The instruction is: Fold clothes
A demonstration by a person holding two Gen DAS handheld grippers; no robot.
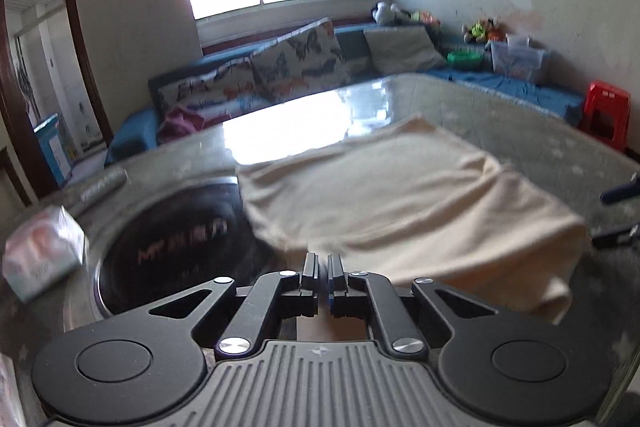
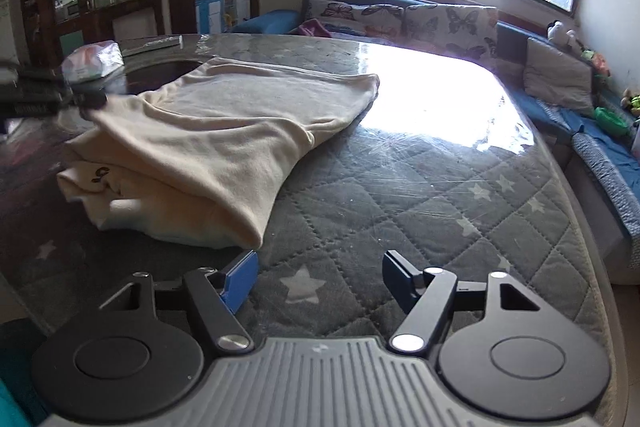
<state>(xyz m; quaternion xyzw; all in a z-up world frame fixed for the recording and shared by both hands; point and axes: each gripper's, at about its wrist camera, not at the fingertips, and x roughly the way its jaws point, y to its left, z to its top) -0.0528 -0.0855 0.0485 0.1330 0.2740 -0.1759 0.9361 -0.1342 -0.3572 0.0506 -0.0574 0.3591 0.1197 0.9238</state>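
A cream garment (image 1: 400, 195) lies folded over on the quilted, star-patterned table cover (image 2: 420, 195). In the right wrist view the garment (image 2: 224, 131) shows doubled layers, with a small dark mark on the lower layer at its left. My left gripper (image 1: 323, 263) is shut on the garment's near edge. From the right wrist view it (image 2: 82, 103) holds that edge slightly lifted at the far left. My right gripper (image 2: 318, 267) stands open above the bare cover, just right of the garment's near corner, with nothing between its blue pads.
A black round cooktop (image 1: 176, 239) is set into the table left of the garment. A tissue pack (image 1: 40, 259) lies beside it. A sofa with butterfly cushions (image 2: 400, 19) lines the far side. A red stool (image 1: 606, 115) stands at the right.
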